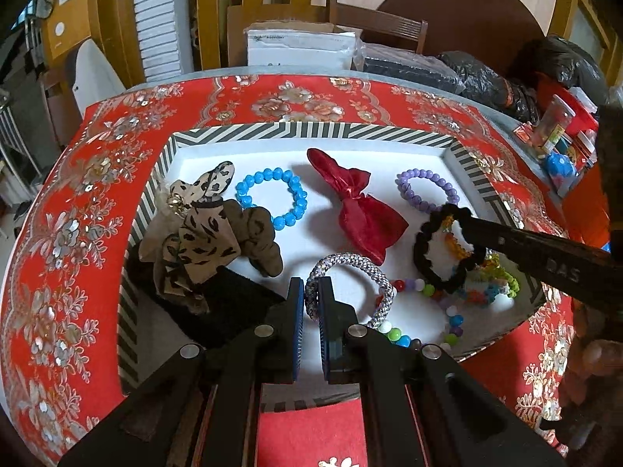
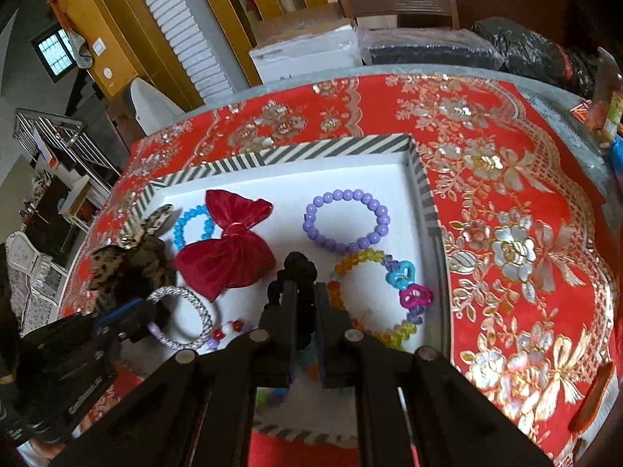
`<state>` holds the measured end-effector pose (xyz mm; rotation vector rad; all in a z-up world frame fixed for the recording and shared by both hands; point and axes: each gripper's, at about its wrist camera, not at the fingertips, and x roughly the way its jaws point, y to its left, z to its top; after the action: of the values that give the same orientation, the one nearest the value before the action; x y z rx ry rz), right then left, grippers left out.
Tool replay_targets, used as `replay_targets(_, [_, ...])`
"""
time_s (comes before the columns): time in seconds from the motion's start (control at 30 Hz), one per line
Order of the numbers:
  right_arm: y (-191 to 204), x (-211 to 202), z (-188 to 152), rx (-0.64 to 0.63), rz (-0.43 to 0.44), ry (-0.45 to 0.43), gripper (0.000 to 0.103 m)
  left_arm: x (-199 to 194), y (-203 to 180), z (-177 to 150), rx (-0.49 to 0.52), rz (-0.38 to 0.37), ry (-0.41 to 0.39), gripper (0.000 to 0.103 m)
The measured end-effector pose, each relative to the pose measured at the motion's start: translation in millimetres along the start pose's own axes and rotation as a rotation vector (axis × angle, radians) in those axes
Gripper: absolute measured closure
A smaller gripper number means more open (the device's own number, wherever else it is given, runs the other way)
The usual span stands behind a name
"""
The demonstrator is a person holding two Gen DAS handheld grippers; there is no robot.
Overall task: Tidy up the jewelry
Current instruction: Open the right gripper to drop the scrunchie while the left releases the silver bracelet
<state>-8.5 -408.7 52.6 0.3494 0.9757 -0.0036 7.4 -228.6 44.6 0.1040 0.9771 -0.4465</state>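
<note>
Both tools clenched on hair ties over the striped tray.

The left tool (image 1: 311, 292) pinches the silver braided elastic ring (image 1: 350, 284) at the tray's near side; the right tool (image 2: 303, 292) grips the black ruffled scrunchie (image 1: 447, 249), lifted above the rainbow bead bracelet (image 2: 389, 295). On the white-floored tray with the black-and-white striped rim (image 1: 311, 132), on the red floral table (image 1: 78, 233), lie a red velvet bow (image 1: 358, 210), blue (image 1: 272, 198) and purple bead bracelets (image 2: 346, 218).

Wooden chair (image 1: 379, 25) behind table; small window (image 2: 54, 52).
</note>
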Motion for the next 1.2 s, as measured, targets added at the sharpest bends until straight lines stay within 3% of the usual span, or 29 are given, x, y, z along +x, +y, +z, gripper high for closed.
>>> replay_targets(0.33, [1, 36, 13, 0.025, -0.006, 0.029, 0.093, 12, -1, 4, 0.003, 0.004, 0.026, 0.103])
replay_targets(0.37, [0, 38, 13, 0.036, 0.007, 0.028, 0.092, 13, -1, 5, 0.002, 0.004, 0.026, 0.103])
replay_targets(0.43, [-5, 38, 13, 0.059, 0.019, 0.029, 0.076, 13, 0, 6, -0.007, 0.005, 0.025, 0.103])
replay_targets(0.57, [-13, 18, 10, 0.094, 0.037, 0.002, 0.074, 13, 3, 8, -0.019, 0.001, 0.029, 0.091])
replay_targets(0.7, [-10, -7, 7, 0.049, 0.012, -0.032, 0.07, 6, 7, 8, -0.042, -0.011, 0.006, 0.084])
replay_targets(0.87, [-1, -33, -5, -0.027, -0.024, -0.089, 0.055, -9, 3, 7, -0.017, 0.007, -0.06, 0.083])
replay_targets(1.2, [17, -67, -38, -0.084, -0.115, -0.159, 0.053, -61, -4, -16, 0.001, 0.07, -0.164, 0.083])
